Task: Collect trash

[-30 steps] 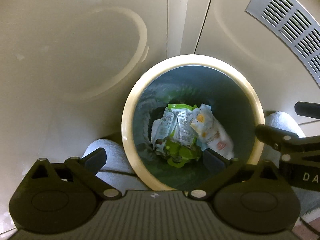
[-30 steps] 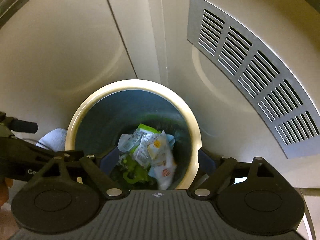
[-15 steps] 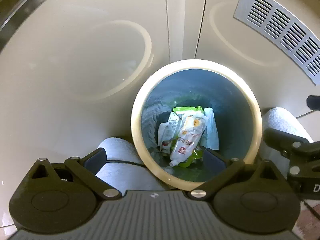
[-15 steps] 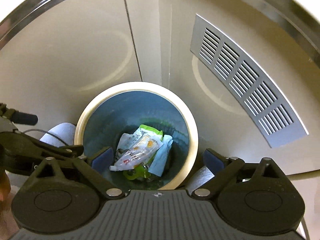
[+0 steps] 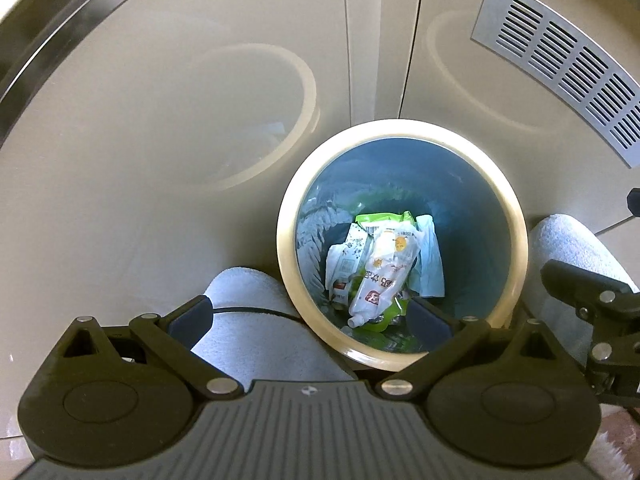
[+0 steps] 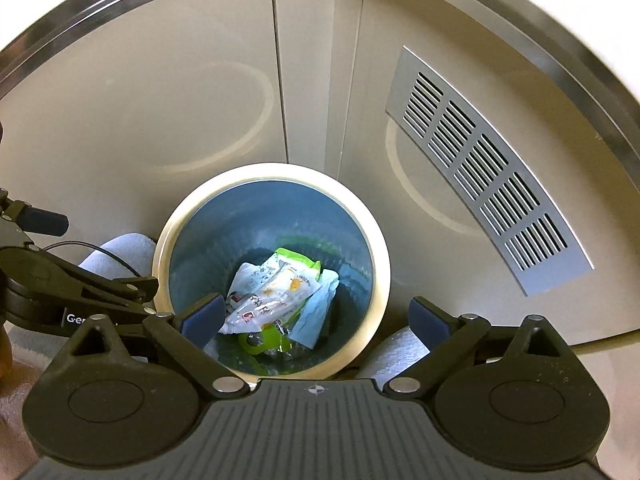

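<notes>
While both tools gape empty, crumpled wrappers fill the cream-rimmed bin.

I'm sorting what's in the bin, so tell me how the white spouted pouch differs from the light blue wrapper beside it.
The white spouted pouch lies on top of the pile with red and orange print and a capped spout at one end; the light blue wrapper is plain, flat and partly tucked under the pouch's edge. The pouch looks bulkier, the wrapper thin and creased. Both lie inside the bin, held by neither gripper.
</notes>
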